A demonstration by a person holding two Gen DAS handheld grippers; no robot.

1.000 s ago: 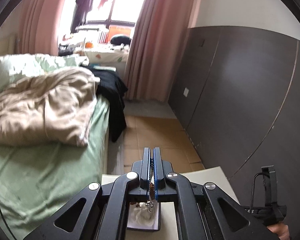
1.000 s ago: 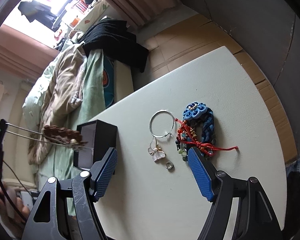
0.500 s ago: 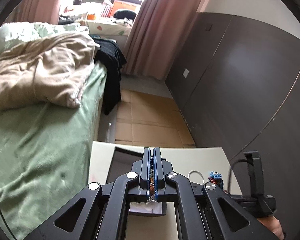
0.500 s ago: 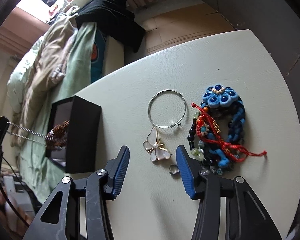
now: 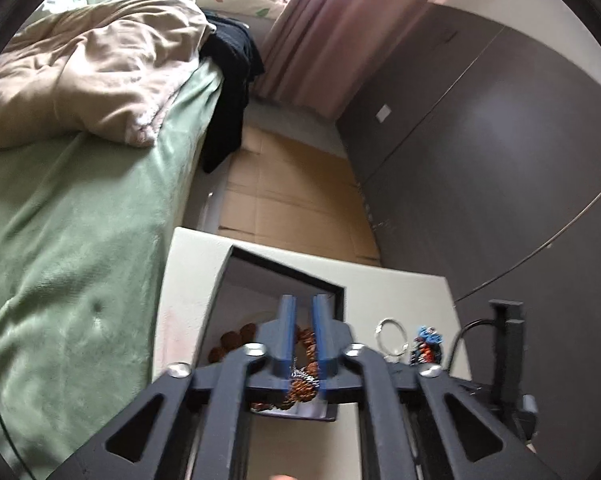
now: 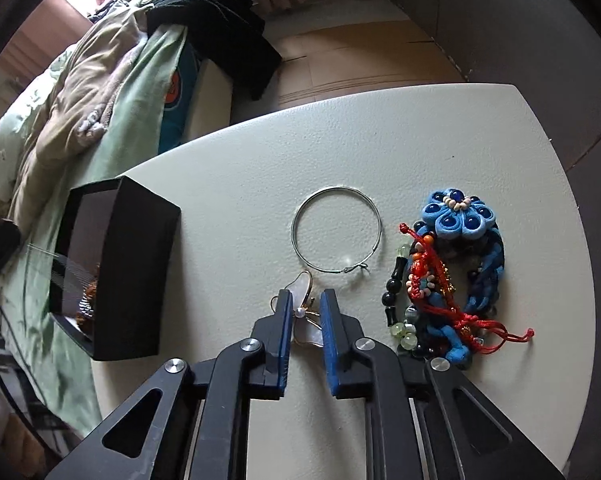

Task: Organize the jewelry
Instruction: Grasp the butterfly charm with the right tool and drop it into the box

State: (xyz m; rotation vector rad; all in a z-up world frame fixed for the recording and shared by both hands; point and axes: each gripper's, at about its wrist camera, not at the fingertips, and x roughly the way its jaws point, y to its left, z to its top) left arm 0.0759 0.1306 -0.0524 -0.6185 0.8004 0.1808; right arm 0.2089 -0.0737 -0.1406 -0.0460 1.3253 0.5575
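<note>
Landmark: the open black rectangular box (image 6: 112, 272) on the white textured table (image 6: 440, 140).

The left gripper (image 5: 303, 300) hung over the box's mouth, its blue-padded jaws opening. A brown beaded bracelet (image 5: 302, 386) lay in the gap between the pads, its other beads coiled on the box floor. Whether the pads pressed on it, I could not tell.

The right gripper (image 6: 305, 294) worked just to the right of the box, jaws closing around a pearly white butterfly brooch with gilt edging (image 6: 303, 312); the pads stood close beside its wings.

Beyond the brooch, farther from the box, lay a thin silver wire hoop (image 6: 336, 230). Farthest right sat a blue braided bracelet with a fabric flower (image 6: 456, 216), tangled with a red cord bracelet (image 6: 460, 312) and a dark-and-green bead string (image 6: 396, 296).

No legible writing anywhere.
</note>
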